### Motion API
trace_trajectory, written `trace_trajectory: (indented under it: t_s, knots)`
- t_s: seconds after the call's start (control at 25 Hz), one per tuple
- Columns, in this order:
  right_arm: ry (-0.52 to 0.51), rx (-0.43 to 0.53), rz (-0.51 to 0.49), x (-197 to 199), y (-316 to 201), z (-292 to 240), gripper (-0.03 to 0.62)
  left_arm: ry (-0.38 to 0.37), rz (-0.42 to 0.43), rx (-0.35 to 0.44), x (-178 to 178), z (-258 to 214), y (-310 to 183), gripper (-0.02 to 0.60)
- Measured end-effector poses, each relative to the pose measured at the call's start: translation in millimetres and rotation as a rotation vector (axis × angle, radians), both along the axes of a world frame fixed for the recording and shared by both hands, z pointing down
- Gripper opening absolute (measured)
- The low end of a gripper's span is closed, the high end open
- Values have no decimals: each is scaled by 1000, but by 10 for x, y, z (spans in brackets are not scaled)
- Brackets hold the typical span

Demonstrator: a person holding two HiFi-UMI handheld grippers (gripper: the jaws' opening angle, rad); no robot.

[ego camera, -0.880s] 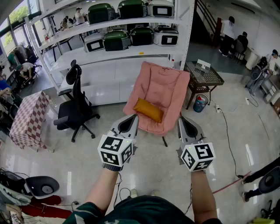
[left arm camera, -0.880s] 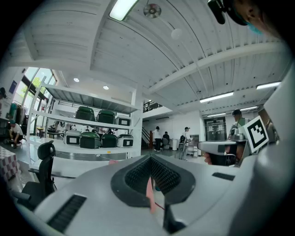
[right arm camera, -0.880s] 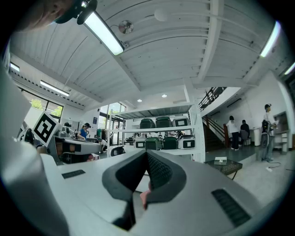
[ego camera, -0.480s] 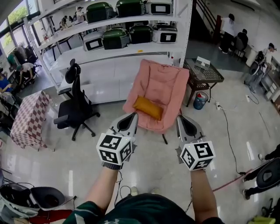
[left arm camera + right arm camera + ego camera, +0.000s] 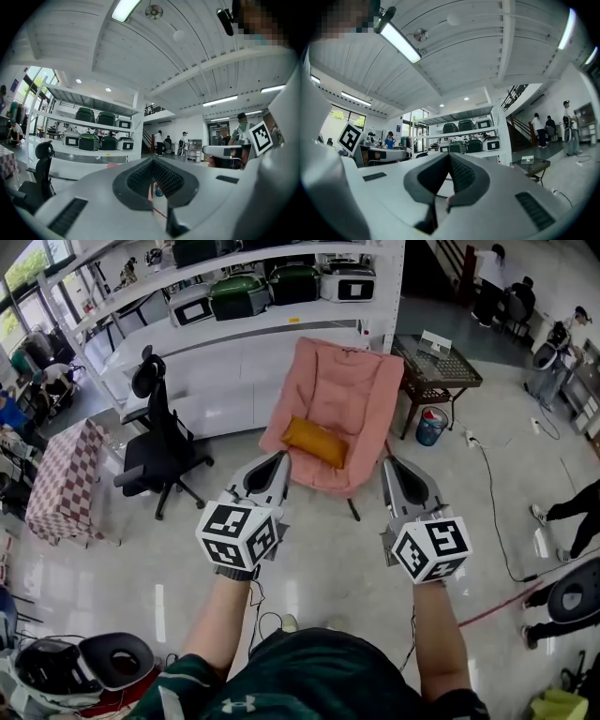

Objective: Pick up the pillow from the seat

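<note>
Left hand-held gripper point(image 5: 280, 458) and right hand-held gripper point(image 5: 388, 465) closed, empty, pillow point(image 5: 316, 441) beyond on chair point(image 5: 349, 381)

bare floor point(image 5: 323, 554) to seat point(image 5: 352, 390) — chair point(image 5: 155, 451) left, table point(image 5: 439, 373) right

Pillow point(image 5: 316, 441): hidden in both gripper views, where each claw's own body fills the lower half.
Chair point(image 5: 342, 395): the lower left edge is covered by the tip of the left claw point(image 5: 281, 459), and the legs are mostly tucked under the seat.
Shelf point(image 5: 244, 329): the upper tiers are cut by the top edge, and the machines on it are too small to identify.
Person at right point(image 5: 562, 512): only the legs are in frame.
Round black object point(image 5: 574, 601): cut by the right edge, kind unclear.
</note>
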State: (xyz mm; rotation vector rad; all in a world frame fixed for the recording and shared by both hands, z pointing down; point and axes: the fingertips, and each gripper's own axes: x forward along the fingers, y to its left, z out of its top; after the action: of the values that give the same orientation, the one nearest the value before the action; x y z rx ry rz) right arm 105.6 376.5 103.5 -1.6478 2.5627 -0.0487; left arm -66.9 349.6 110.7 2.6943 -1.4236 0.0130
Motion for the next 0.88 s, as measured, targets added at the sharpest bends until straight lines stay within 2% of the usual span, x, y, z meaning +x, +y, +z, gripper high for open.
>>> trace_trajectory:
  t_s: [0.32,0.64,0.88]
  knots:
    - [-21,1,-22,274,-15,171,2,-19,-33,-2,240,181,15,5]
    - [-35,-3,-34,280,-178,260,2,-35,-45,-8,269,270,-145,5]
    - [-30,-19,-30,204,-539,419,2,-37,-38,-23,211,452,-530,5]
